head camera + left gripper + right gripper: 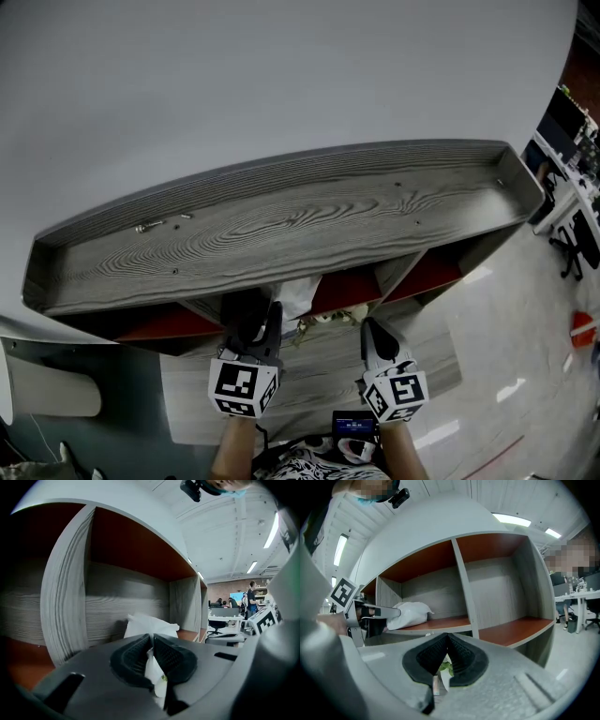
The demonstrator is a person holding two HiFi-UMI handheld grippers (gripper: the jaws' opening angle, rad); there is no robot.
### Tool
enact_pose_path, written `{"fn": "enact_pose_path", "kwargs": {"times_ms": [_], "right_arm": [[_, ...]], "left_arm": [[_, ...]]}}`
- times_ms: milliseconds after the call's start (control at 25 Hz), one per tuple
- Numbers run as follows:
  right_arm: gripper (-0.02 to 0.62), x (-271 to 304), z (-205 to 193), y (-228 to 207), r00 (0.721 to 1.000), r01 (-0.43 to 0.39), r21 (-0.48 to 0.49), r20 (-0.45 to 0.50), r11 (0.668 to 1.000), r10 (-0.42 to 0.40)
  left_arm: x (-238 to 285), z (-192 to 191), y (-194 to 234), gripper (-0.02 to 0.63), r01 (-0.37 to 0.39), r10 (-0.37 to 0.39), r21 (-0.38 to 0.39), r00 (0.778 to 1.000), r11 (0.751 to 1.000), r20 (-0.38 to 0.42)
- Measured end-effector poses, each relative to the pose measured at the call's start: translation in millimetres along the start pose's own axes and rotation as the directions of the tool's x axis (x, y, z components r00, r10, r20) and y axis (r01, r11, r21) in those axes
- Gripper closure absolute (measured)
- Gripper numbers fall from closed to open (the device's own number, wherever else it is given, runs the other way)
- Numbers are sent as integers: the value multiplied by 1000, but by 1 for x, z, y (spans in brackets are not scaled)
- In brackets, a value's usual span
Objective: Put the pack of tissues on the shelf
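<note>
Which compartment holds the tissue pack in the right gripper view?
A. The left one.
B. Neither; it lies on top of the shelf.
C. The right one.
A: the pack sits in the left compartment, its end pinched in the left gripper.

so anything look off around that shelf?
Two loose screws lie on the shelf's top board near its left end, like leftover hardware. The pack of tissues, pinched in the left gripper, sits inside a compartment and looks fine.
</note>
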State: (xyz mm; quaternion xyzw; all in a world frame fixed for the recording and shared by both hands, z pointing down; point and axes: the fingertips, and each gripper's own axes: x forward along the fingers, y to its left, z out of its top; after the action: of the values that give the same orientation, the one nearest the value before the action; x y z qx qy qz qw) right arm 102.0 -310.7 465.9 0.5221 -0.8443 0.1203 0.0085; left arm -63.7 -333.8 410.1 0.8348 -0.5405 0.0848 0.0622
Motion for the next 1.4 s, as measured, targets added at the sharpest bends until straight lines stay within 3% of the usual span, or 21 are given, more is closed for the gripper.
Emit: {"fn": "enact_pose_path", "kwargs": {"times_ms": [240,320,600,760,1400], "right_arm": [[594,-2,0,0,1000,5,8,2,1000,-5],[592,-4,1,1,1000,4,8,4,1000,-4],[593,-15,3,10,1000,7,-4,14,1000,-7],[594,-27,3,19,1000,20,-5,16,1000,-20],[593,-89,-13,87,1000,18,-38,14,999,-17]], "left_arm": [[2,0,-2,590,1,-1,1,1000,1000,-6],[0,1,-1,524,3,-3,1,1000,1000,-2],[-11,-3,-6,452,26,-26,-3,1000,1000,8],[-27,-2,-9,448,35,-35,9,999,999,35],[-113,-21,-20,448,80,-75,-62,994,995,78]]}}
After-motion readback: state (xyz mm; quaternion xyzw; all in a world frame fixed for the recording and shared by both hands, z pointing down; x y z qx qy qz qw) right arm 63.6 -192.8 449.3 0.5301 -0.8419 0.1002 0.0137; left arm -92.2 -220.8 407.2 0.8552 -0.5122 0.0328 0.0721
